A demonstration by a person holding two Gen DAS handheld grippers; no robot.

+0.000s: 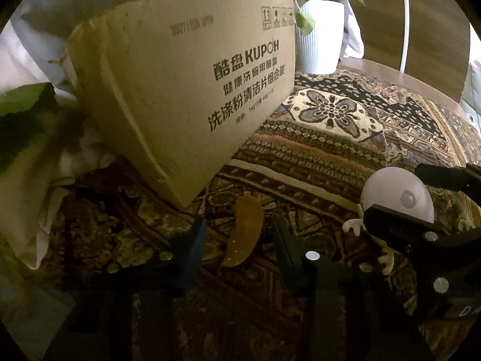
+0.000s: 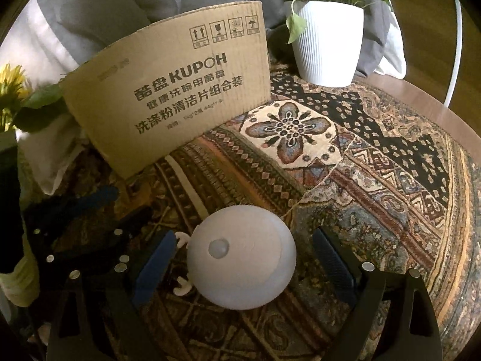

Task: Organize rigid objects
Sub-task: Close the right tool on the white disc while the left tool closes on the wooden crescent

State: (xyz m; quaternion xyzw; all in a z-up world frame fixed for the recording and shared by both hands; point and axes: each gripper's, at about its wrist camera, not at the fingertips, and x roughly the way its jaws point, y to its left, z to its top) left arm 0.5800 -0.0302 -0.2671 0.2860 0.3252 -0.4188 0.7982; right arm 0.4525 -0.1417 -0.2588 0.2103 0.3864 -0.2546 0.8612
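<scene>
Right now my left gripper (image 1: pixel 237 240) has its fingers partly apart, one on each side of a small orange-brown curved piece (image 1: pixel 243 231) lying on the patterned cloth (image 1: pixel 330 138). Both pads stand just off it, with cloth showing in the gaps, so nothing is clamped there.

My right gripper (image 2: pixel 243 266) is spread wide around a white round-headed figure (image 2: pixel 242 257) that lies on the cloth. Its blue pads (image 2: pixel 332 266) flank the dome without touching it; the left pad is nearer, just beside the figure's small white hands. From the left wrist view the same figure (image 1: pixel 396 195) sits off to the right, with the right gripper's black fingers around it.

Behind both grippers a cardboard box (image 2: pixel 168 96) stands upright, its near corner close ahead of my left fingers. A white ribbed plant pot (image 2: pixel 327 45) stands beside the box's right end. Rightward the cloth lies open as far as the round table's wooden edge (image 2: pixel 421 99). On the left, pale fabric (image 1: pixel 27 180) and green leaves (image 1: pixel 24 99) crowd in.
</scene>
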